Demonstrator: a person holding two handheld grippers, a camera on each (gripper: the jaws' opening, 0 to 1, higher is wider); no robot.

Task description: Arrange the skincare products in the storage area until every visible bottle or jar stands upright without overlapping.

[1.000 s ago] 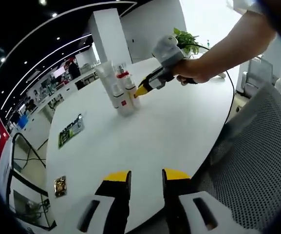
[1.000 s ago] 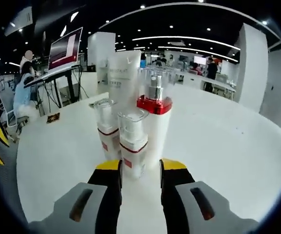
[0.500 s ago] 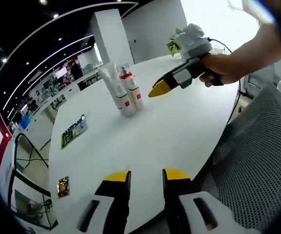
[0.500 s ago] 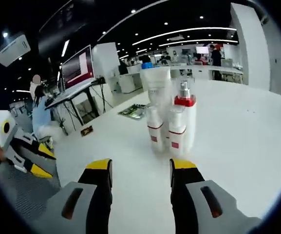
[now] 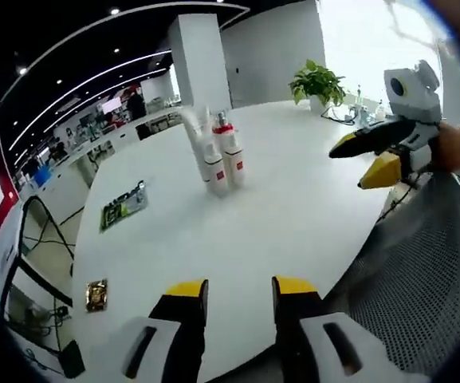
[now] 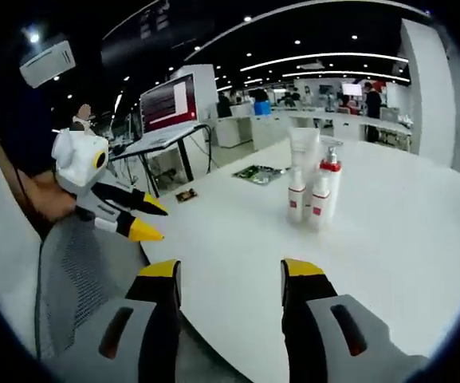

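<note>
A tight group of skincare products stands upright on the white round table [image 5: 285, 215]: a tall white tube [image 5: 193, 134], a red-collared pump bottle [image 5: 231, 153] and small white bottles [image 5: 215, 169]. In the right gripper view the same tube [image 6: 302, 150], pump bottle [image 6: 330, 187] and small bottles [image 6: 296, 201] stand far ahead. My left gripper [image 5: 236, 292] is open and holds nothing, low at the table's near edge. My right gripper [image 6: 230, 275] is open too, well back from the group. Each shows in the other's view: right gripper [image 5: 349, 166], left gripper [image 6: 150, 219].
A green board [image 5: 122, 206] and a small dark card [image 5: 96, 294] lie on the table's left side. A potted plant [image 5: 316, 80] stands at the far edge. A grey mesh chair [image 5: 421, 279] sits close at the table's near side, also chair [image 6: 78, 271]. A monitor [image 6: 168, 104] stands behind.
My right gripper has drawn back from the bottles to the table's near edge and stands wider apart. The bottle group stays in place. The left view has shifted slightly.
</note>
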